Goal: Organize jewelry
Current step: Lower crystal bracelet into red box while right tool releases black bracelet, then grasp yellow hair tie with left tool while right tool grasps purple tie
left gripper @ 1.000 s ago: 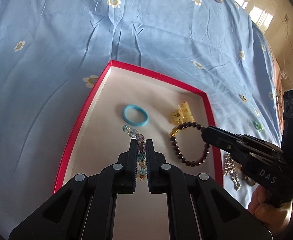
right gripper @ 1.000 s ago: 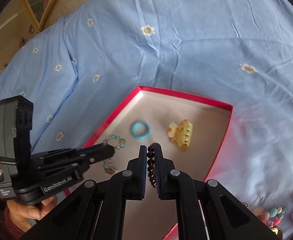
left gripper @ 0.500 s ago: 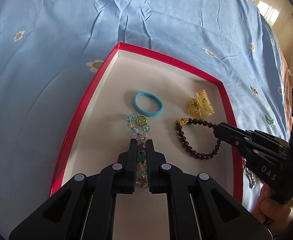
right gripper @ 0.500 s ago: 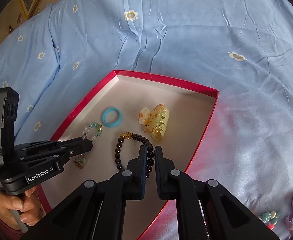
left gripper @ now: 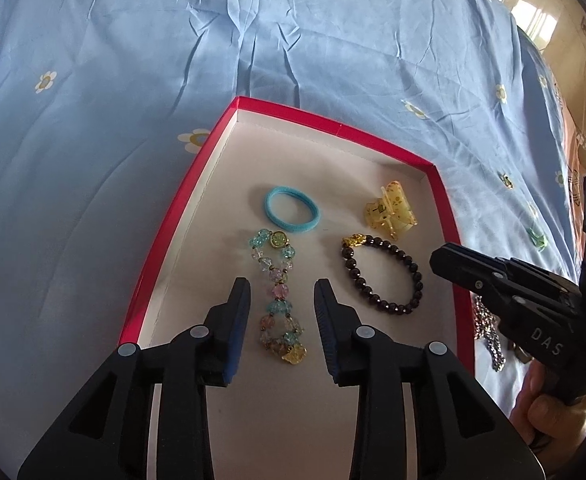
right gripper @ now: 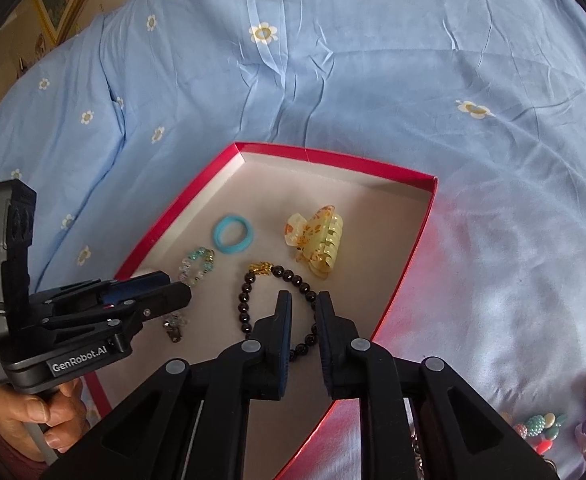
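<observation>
Both claws have just been opening to release: left claw (left gripper: 281,292) straddles the pastel bracelet (left gripper: 279,300), right claw (right gripper: 303,306) the dark bracelet (right gripper: 277,308), both lying in the red box (left gripper: 293,114).

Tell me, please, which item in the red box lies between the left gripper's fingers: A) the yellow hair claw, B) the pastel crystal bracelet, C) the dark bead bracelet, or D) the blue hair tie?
B: the pastel crystal bracelet lies flat between the left gripper's parted fingers, untouched.
</observation>
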`<state>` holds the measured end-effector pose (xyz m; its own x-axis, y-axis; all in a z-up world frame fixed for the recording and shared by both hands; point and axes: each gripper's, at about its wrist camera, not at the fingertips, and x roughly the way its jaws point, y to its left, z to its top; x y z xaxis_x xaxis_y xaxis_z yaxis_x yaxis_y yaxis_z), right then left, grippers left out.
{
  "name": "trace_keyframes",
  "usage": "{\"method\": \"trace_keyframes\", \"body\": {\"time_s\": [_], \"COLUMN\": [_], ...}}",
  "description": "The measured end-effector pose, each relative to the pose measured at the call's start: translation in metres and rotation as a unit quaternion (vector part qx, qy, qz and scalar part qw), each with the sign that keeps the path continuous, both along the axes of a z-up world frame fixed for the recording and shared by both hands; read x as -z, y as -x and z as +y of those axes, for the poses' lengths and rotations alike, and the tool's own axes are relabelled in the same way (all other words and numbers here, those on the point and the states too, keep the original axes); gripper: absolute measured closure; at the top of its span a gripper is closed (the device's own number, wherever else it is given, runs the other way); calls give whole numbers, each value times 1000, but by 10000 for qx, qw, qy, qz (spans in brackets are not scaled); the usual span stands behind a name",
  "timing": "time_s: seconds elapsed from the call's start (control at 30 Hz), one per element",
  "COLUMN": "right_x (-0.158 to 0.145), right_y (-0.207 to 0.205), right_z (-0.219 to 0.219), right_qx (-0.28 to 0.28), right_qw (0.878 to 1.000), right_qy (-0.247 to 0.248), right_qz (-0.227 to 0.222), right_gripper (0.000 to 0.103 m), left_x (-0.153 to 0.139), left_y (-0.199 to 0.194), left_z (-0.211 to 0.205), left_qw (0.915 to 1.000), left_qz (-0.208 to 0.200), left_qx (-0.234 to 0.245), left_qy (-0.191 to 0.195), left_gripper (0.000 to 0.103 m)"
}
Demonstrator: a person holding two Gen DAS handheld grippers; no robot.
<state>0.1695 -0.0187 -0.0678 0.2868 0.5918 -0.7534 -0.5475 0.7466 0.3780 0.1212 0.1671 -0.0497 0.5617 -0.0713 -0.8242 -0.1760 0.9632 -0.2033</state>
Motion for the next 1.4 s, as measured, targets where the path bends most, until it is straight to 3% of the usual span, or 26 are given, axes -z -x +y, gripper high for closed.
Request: {"method": "trace_keyframes", "body": {"time_s": [0.13, 0.47, 0.8, 1.0, 1.4], "right_x": [-17, -33, -29, -21, -10], "right_y": [9, 30, 45, 56, 61], "right_z": [-16, -90, -164, -201, -238], "right_qx": [90, 704, 1477, 1849, 2157], "right_qw": [9997, 9968, 9886, 9825, 9762], "right_qy": [-192, -289, -219, -194, -229], "right_qz": [-112, -244, -181, -105, -42], "right_gripper": [72, 70, 67, 60, 59], "left_x": [-10, -24, -27, -27, -32], "left_y": [10, 30, 38, 39, 30], "left_z": [-5, -36, -79, -104, -163], "left_qw": [9999, 9989, 9964, 9942, 9845], "left_qz": [-111, -260, -256, -238, -263], "left_qx": [7, 278, 750, 1010, 1726], "left_qy": [48, 283, 299, 286, 187], "left_gripper": [64, 60, 59, 58, 58]}}
